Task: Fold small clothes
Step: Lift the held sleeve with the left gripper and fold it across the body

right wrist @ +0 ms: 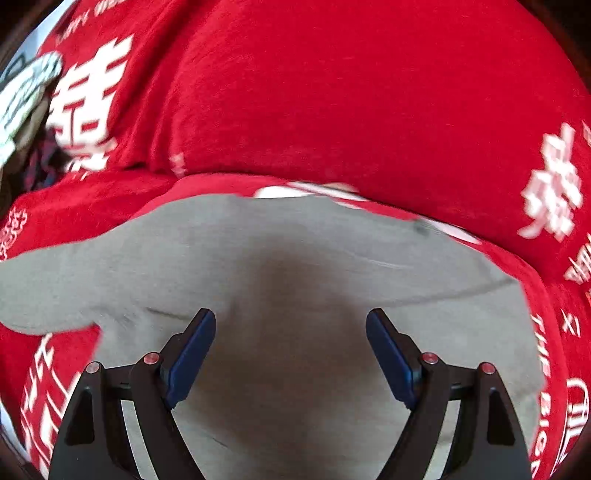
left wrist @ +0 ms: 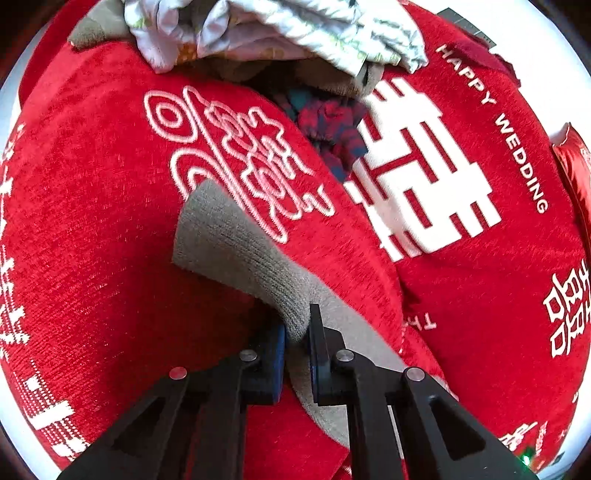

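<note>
Right tool [right wrist: 291, 354] gapes wide over grey garment [right wrist: 258, 251] — red blanket [right wrist: 332, 92] beneath.

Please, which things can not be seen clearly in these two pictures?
- Grey garment: its whole shape; the right wrist view is blurred and cuts it off below.
- Pile of clothes: left wrist view, cut by the top edge.
- Grey cuff: its end is hidden inside the shut left gripper.
- Small red-cloth lettering: blurred.

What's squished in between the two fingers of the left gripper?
A bunched piece of the grey garment, its ribbed cuff. The left gripper is shut on it, over the red blanket. The left wrist view shows it.
</note>
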Motion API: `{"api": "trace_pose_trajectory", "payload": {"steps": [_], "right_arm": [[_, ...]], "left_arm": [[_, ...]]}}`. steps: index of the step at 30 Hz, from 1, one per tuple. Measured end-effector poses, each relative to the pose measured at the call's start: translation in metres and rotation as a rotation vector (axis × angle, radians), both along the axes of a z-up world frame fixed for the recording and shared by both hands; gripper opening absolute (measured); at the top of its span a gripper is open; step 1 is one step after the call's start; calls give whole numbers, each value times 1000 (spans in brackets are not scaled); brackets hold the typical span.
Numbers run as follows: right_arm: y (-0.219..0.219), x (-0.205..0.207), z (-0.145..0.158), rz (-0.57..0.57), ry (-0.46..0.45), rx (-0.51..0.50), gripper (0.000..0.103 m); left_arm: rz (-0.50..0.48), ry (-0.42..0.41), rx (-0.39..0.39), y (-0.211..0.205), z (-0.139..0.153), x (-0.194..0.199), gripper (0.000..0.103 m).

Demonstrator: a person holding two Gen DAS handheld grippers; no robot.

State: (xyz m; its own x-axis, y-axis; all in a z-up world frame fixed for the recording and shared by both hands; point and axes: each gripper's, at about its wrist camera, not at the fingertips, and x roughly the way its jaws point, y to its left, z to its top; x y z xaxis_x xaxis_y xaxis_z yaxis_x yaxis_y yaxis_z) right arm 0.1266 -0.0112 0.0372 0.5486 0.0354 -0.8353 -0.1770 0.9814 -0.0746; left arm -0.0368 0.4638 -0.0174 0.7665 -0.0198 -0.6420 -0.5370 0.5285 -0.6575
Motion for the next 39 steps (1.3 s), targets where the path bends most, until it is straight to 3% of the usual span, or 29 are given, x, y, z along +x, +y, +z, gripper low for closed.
{"api": "trace_pose_trajectory", "payload": {"steps": [2, 4, 6, 7, 9, 10, 11, 12, 14, 16, 21, 25, 28, 30, 35, 39], "right_arm": [[28, 8, -10, 30, 28, -7, 86], [53, 9, -18, 72, 40, -15, 86], [73, 4, -22, 109, 26, -43, 86], [79, 0, -23, 122, 10, -57, 86], [90, -3, -25, 139, -20, -104, 86], [92, -3, -25, 142, -25, -109, 86], [92, -1, -25, 142, -24, -104, 86], [91, 2, -25, 135, -14, -92, 86], [91, 7, -25, 125, 2, -79, 86], [93, 10, -27, 123, 10, -79, 86], [124, 12, -32, 169, 12, -76, 85], [179, 7, -40, 334, 75, -77, 85], [189, 3, -33, 376, 104, 6, 84], [172, 2, -22, 333, 96, 90, 84], [102, -4, 3, 210, -9, 58, 84], [30, -7, 10, 115, -28, 32, 84]], "left_arm": [[-13, 0, -66, 7, -12, -2, 13], [-19, -59, -116, 12, -18, -7, 26], [-37, -133, -173, 16, -21, -8, 47], [-43, -145, -180, 17, -19, -7, 50], [-58, -147, -170, 14, -13, 1, 68], [-62, -146, -143, 12, -9, 5, 71], [-58, -131, -109, 9, -6, 9, 71], [-59, -129, -74, 7, -4, 12, 57], [-69, -95, -37, 7, -6, 15, 11], [-51, -89, -30, 10, -7, 9, 10], [-22, -63, 149, -3, 23, -7, 10], [-31, -20, 260, -19, 44, -1, 10], [-52, 27, 332, -30, 55, 9, 10], [-64, 37, 341, -34, 59, 12, 10], [-104, 85, 356, -58, 66, 29, 10], [-154, 125, 345, -86, 70, 51, 10]]}}
